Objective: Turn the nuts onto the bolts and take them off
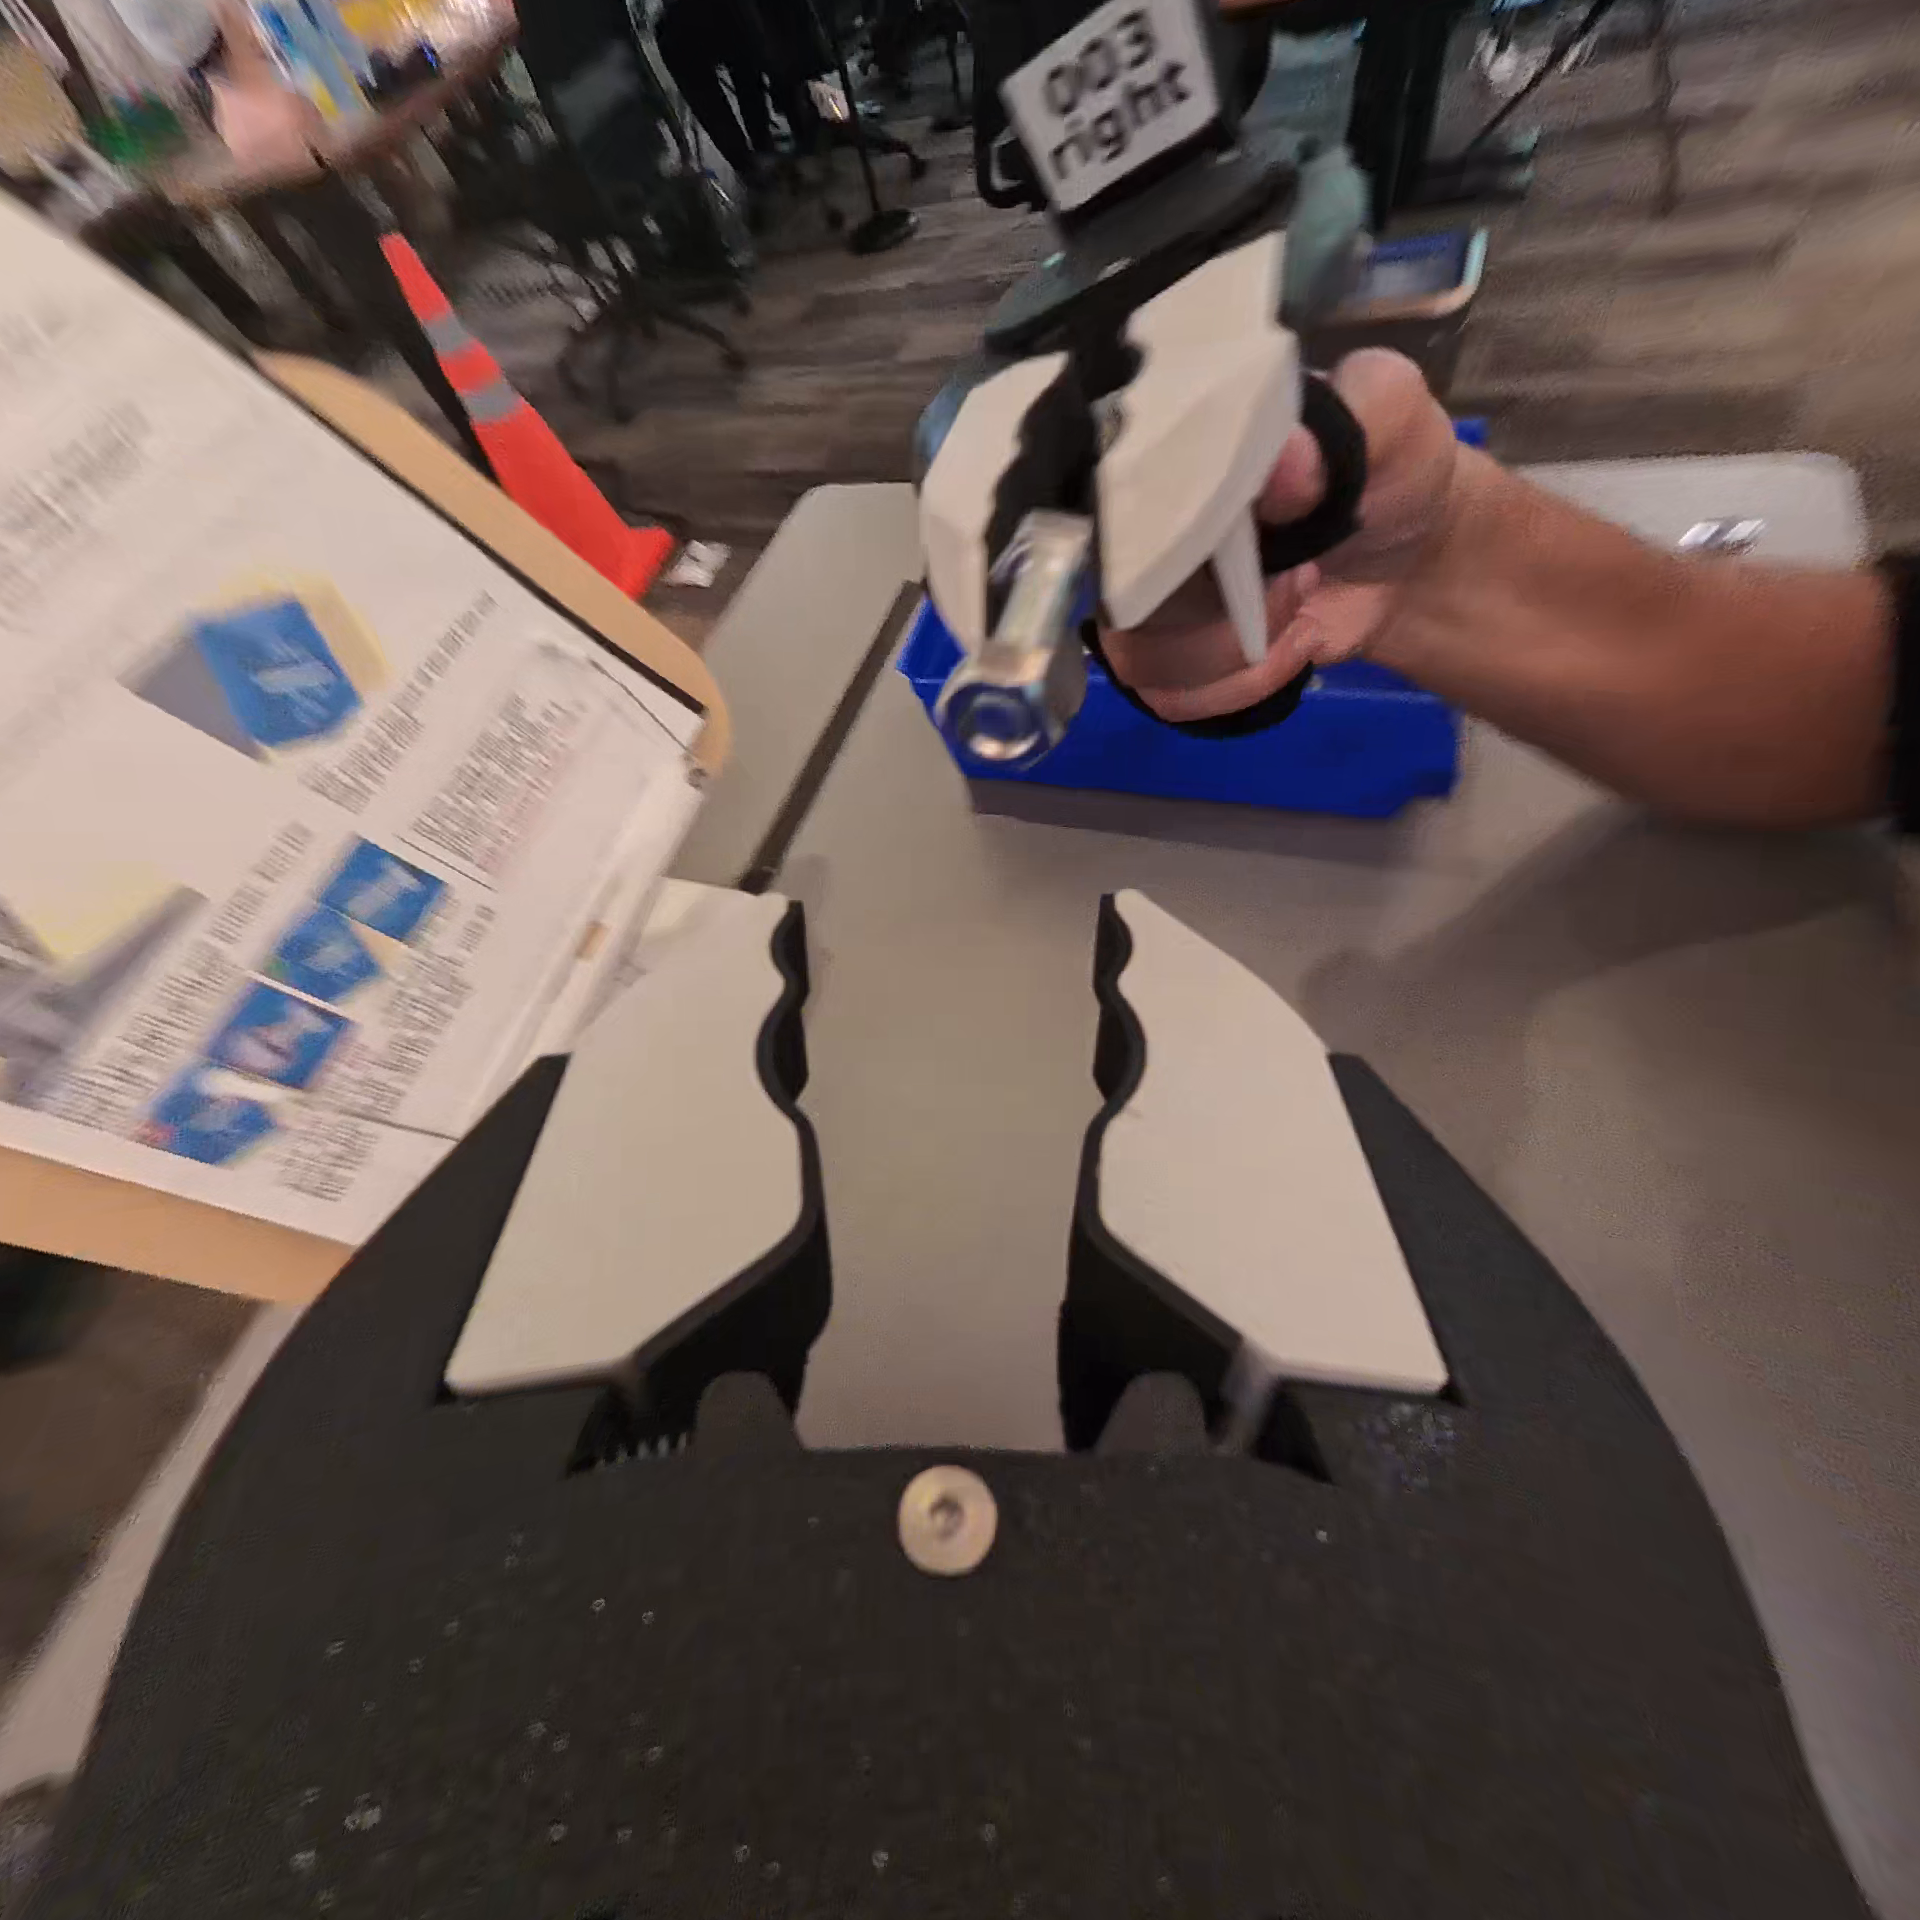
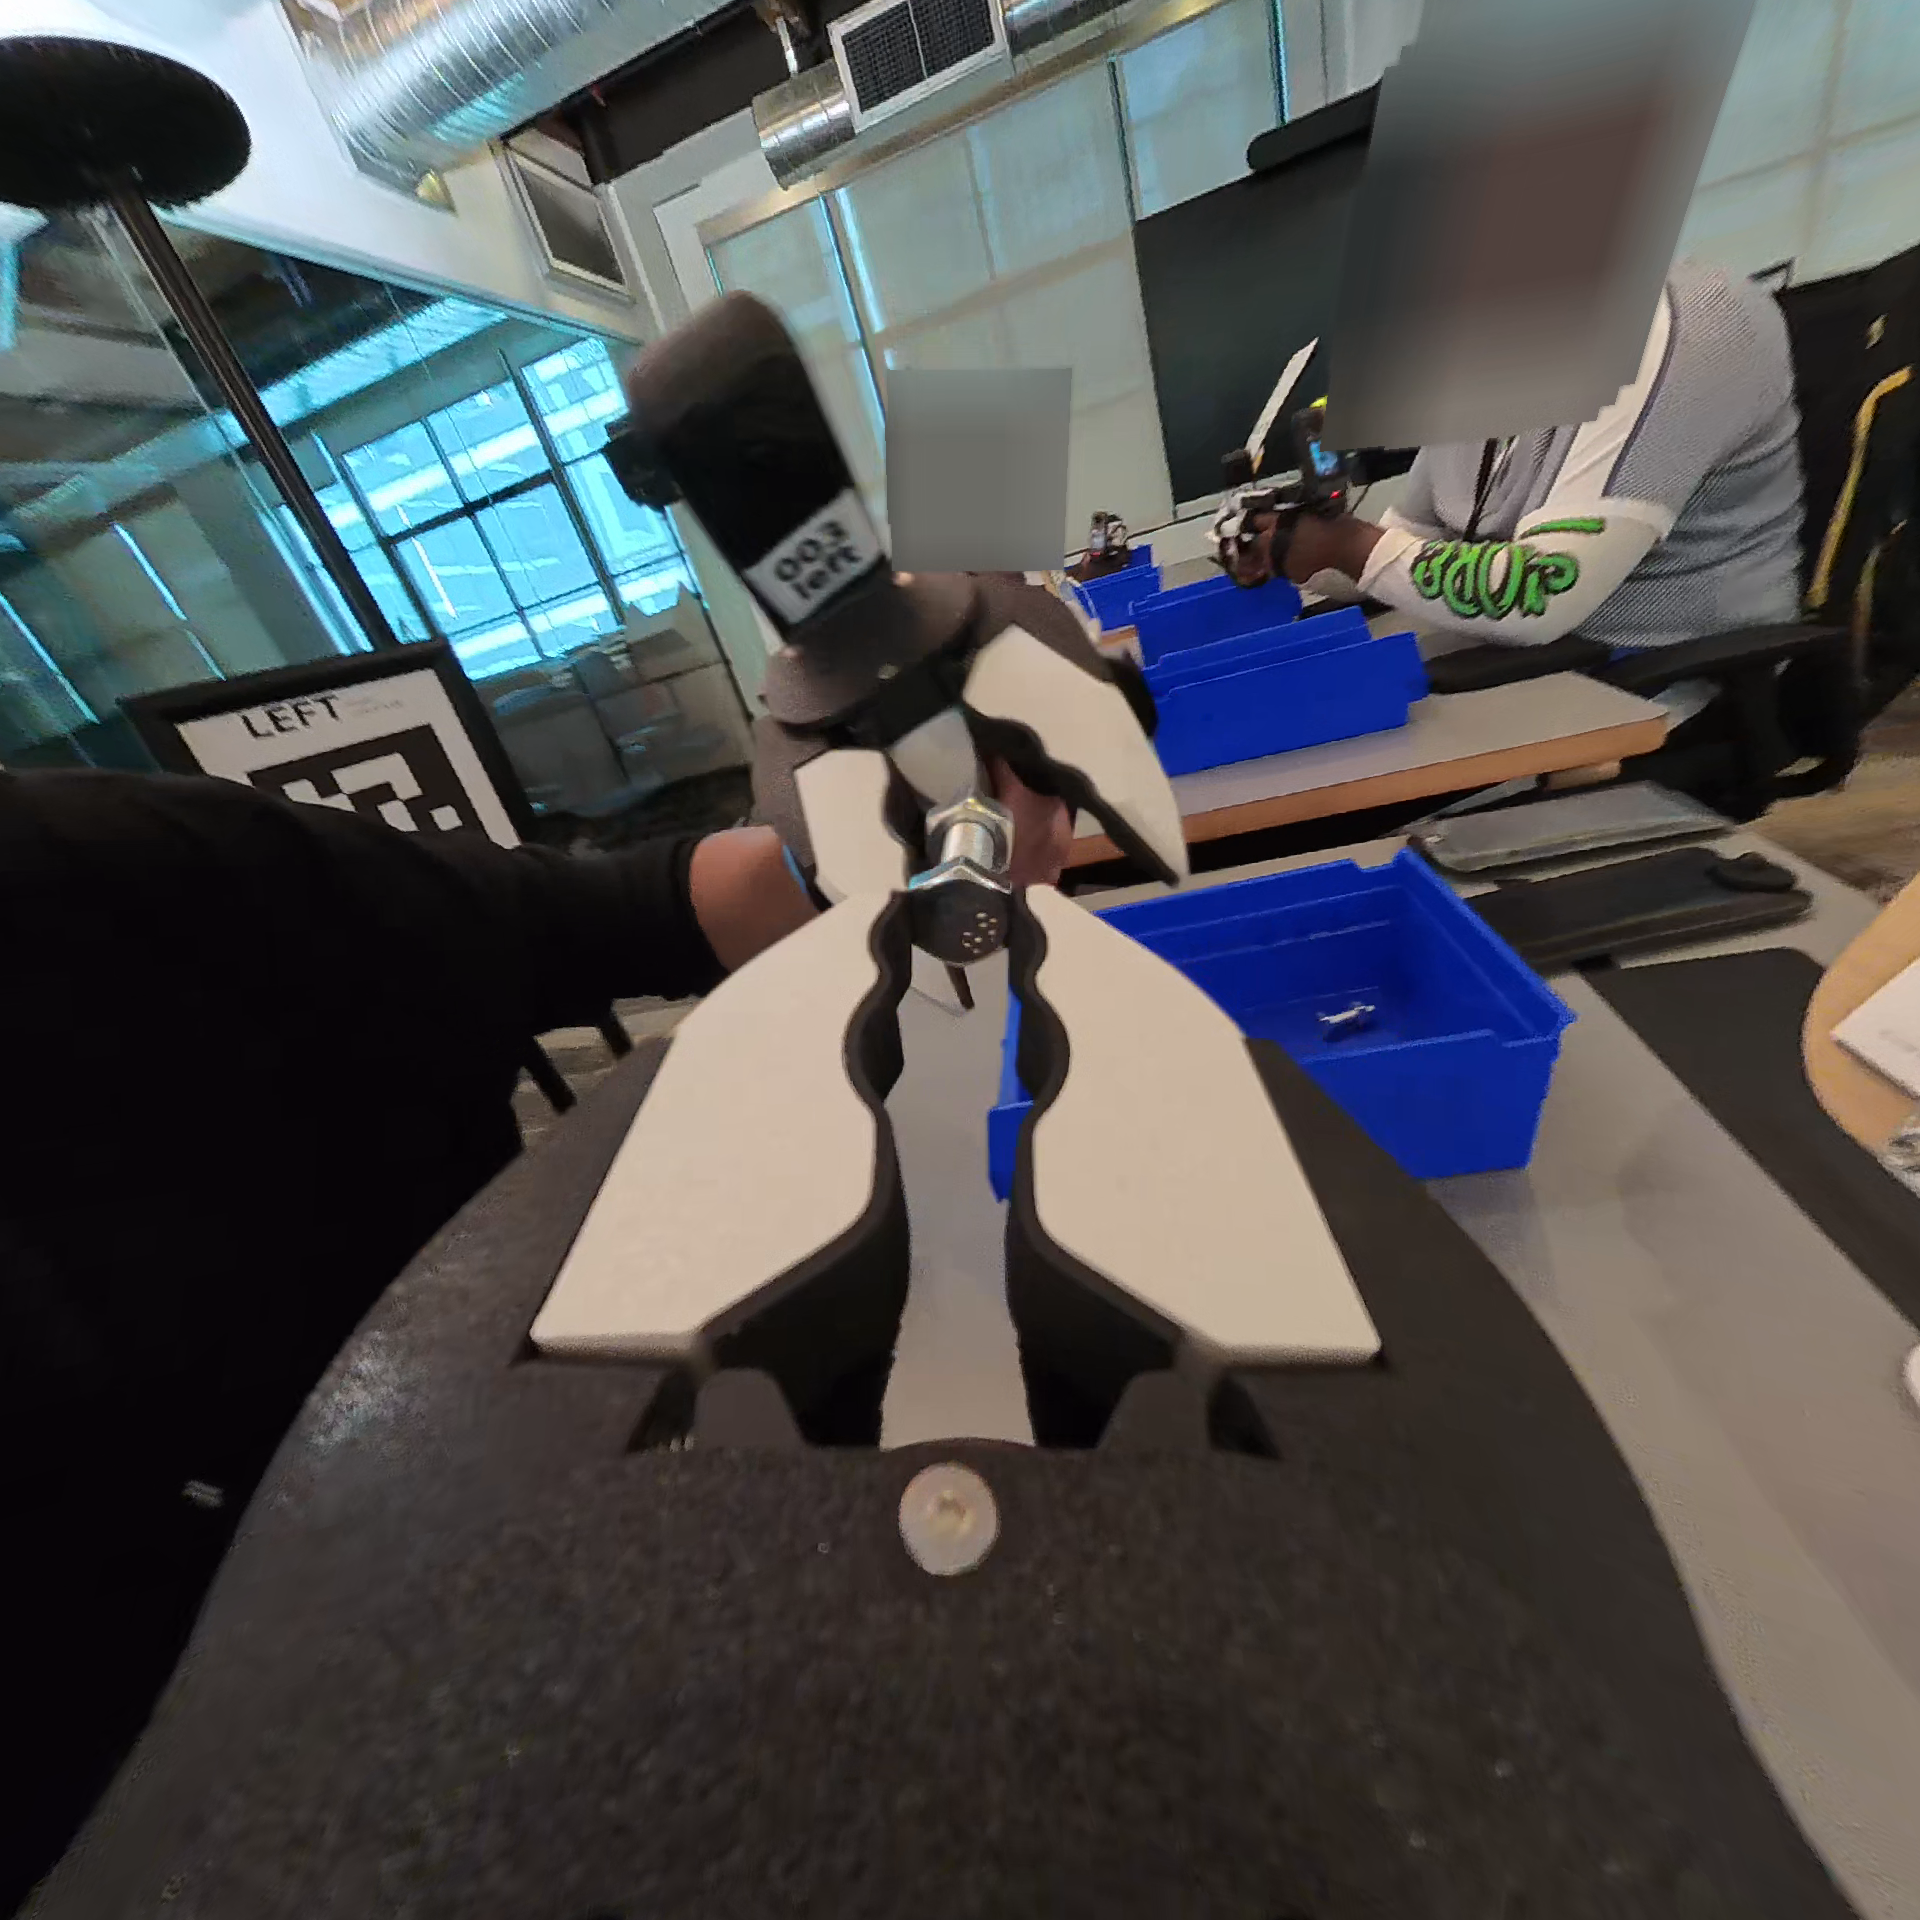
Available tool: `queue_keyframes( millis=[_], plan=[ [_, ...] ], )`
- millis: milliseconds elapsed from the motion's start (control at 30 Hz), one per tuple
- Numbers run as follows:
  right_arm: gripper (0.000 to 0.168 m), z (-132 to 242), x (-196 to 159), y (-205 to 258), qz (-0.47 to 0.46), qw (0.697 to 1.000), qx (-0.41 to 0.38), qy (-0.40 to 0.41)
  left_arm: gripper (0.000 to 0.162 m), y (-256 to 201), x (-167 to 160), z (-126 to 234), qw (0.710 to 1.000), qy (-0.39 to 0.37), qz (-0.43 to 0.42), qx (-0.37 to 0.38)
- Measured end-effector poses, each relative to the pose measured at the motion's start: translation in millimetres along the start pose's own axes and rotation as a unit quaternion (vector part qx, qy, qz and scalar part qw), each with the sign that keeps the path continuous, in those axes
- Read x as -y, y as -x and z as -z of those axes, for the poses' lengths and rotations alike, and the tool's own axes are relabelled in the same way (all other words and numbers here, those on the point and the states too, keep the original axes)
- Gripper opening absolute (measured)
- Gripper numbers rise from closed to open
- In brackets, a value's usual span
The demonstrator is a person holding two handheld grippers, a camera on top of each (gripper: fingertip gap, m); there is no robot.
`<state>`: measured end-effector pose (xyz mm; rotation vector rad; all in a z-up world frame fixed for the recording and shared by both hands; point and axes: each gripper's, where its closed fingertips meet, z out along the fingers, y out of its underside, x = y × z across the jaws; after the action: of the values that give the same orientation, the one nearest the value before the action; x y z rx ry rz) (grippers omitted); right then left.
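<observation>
Right gripper [image 2: 956,935] is clenched on the bolt [image 2: 961,914], the hex head pinched between its fingertips up in the air, well above the table [image 1: 1558,1039]. In the left wrist view that same gripper [image 1: 1039,582] shows farther off, and the bolt [image 1: 1023,634] sticks out of its tips with a nut [image 1: 1003,717] sitting at the near end of the thread. A hand [image 1: 1351,540] grips the handle behind it.

Left gripper [image 1: 951,935] is released, fingers spread wide with nothing between them, only bare table showing through the gap. From the right wrist view the left gripper [image 2: 987,790] sits just beyond the bolt's far end, its white fingers [image 2: 1081,727] on either side of the shaft, and a nut [image 2: 966,826] shows on the thread there; whether those fingers touch it I cannot tell.

Below and to the right lies a blue bin [image 2: 1455,1091] on the table, with a small metal piece [image 2: 1345,1020] on its floor. An orange cone [image 1: 488,395] stands on the floor beyond the table, and printed sheets [image 1: 260,727] lie on a board at the left.
</observation>
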<state>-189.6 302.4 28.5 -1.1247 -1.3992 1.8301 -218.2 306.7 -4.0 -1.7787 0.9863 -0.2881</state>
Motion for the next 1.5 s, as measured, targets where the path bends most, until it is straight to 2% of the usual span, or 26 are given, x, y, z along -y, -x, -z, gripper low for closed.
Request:
queue_keyframes(
  millis=[67, 167, 267, 433, 500, 600, 667, 733, 833, 900, 1000, 1100, 1133, 1167, 1267, 1333, 1367, 1400, 1500],
  plan=[
    [0.018, -1.7, -3.3, 0.8, -0.035, 0.999, 0.020, 0.006, 0.051, -3.5, 9.6, 5.6, 0.996, 0.000, -0.079, 0.031],
    [0.018, -5.4, -7.8, 4.3, -0.090, 0.994, 0.056, 0.010, 0.050, -5.9, 14.2, 8.7, 0.976, 0.019, -0.200, 0.085],
    [0.018, -9.0, -11.7, 5.8, -0.125, 0.989, 0.081, 0.011, 0.047, -16.2, 11.7, 5.6, 0.956, 0.045, -0.275, 0.093],
    [0.018, -12.8, -16.5, 7.1, -0.144, 0.984, 0.100, 0.017, 0.036, -15.8, 13.5, 5.7, 0.939, 0.055, -0.319, 0.115],
    [0.018, -14.0, -17.6, 8.5, -0.142, 0.985, 0.101, 0.021, 0.020, -14.4, 16.2, 7.9, 0.935, 0.046, -0.331, 0.122],
    [0.018, -14.6, -17.6, 9.7, -0.134, 0.986, 0.099, 0.023, 0.020, -15.8, 16.0, 9.2, 0.940, 0.048, -0.320, 0.105],
    [0.018, -14.4, -17.1, 9.7, -0.118, 0.989, 0.090, 0.024, 0.019, -17.1, 16.5, 9.0, 0.963, 0.043, -0.257, 0.068],
    [0.018, -13.8, -15.1, 9.8, -0.097, 0.992, 0.078, 0.023, 0.019, -19.1, 18.6, 8.8, 0.987, 0.027, -0.157, 0.014],
    [0.018, -13.0, -13.5, 10.0, -0.041, 0.998, 0.048, 0.029, 0.019, -24.6, 21.2, 8.7, 0.995, 0.003, 0.036, -0.093],
    [0.018, -13.1, -10.4, 13.5, 0.007, 0.999, 0.031, 0.027, 0.019, -29.0, 29.8, 12.7, 0.964, -0.034, 0.189, -0.186],
    [0.018, -14.4, -7.7, 12.7, 0.059, 0.998, -0.005, 0.029, 0.019, -28.1, 37.7, 17.3, 0.874, -0.073, 0.373, -0.304],
    [0.017, -13.0, -8.2, 8.9, 0.097, 0.994, -0.033, 0.035, 0.019, -26.9, 37.0, 15.7, 0.778, -0.085, 0.494, -0.379],
    [0.018, -12.3, -8.3, 7.6, 0.096, 0.994, -0.037, 0.035, 0.025, -26.3, 36.2, 14.6, 0.760, -0.089, 0.512, -0.391],
    [0.018, -11.8, -8.6, 6.1, 0.086, 0.995, -0.036, 0.035, 0.031, -25.5, 35.2, 13.3, 0.754, -0.093, 0.519, -0.393],
    [0.018, -11.9, -6.4, 5.8, 0.058, 0.998, -0.020, 0.019, 0.048, -25.5, 37.6, 15.0, 0.761, -0.109, 0.501, -0.397],
    [0.018, -11.6, -6.0, 3.1, 0.040, 0.999, -0.017, 0.014, 0.059, -25.7, 35.9, 14.1, 0.790, -0.105, 0.468, -0.382],
    [0.018, -11.0, -5.4, 2.6, 0.030, 0.999, -0.013, 0.010, 0.065, -25.5, 30.3, 10.7, 0.818, -0.093, 0.442, -0.357],
    [0.018, -10.3, -4.2, 2.3, 0.018, 1.000, -0.009, 0.005, 0.064, -23.4, 23.6, 7.1, 0.854, -0.086, 0.403, -0.319],
    [0.018, -7.8, -1.3, 2.4, -0.023, 1.000, 0.012, -0.008, 0.063, -10.1, -1.2, -3.5, 0.963, -0.042, 0.221, -0.146]
  ],
)
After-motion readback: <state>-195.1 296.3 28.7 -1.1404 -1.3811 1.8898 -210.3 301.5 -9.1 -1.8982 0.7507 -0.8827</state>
